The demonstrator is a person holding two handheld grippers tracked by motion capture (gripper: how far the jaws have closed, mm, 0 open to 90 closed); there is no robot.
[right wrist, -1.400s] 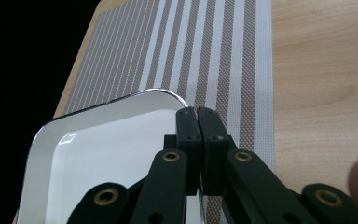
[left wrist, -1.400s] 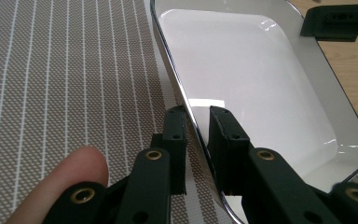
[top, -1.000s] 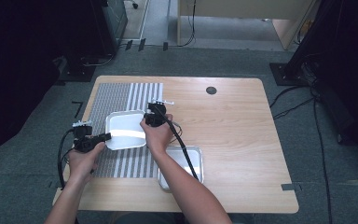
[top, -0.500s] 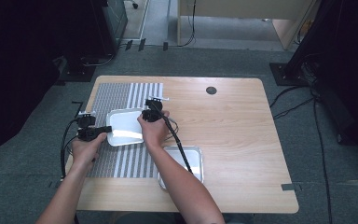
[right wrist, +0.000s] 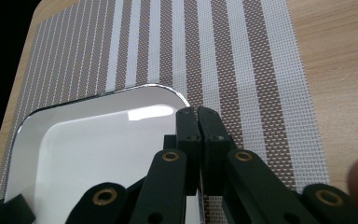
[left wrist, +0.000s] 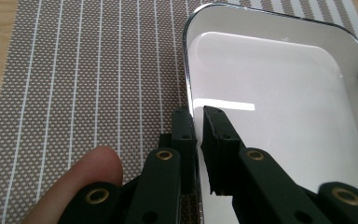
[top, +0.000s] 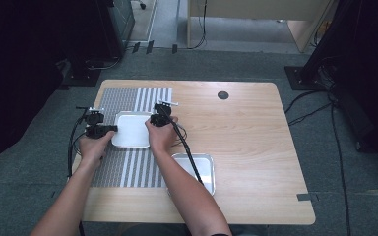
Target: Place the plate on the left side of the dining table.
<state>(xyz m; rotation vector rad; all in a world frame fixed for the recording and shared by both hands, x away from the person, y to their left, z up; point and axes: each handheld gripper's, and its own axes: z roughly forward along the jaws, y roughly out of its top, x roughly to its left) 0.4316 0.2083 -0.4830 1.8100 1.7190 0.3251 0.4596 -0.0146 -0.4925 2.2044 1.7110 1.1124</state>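
Both grippers are clamped on one white tray (top: 132, 131).
The left gripper (left wrist: 198, 126) pinches its left rim, the right gripper (right wrist: 198, 122) its right rim, over the striped mat (top: 128, 167) at centre-left.

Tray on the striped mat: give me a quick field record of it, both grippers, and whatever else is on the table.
held tray: shiny metal tray, empty, over the striped mat
left gripper: jaws closed on the tray's left rim
right gripper: jaws closed on the tray's right rim
second tray: on bare wood near the front edge, partly under the right forearm
table: wooden table with a dark round hole
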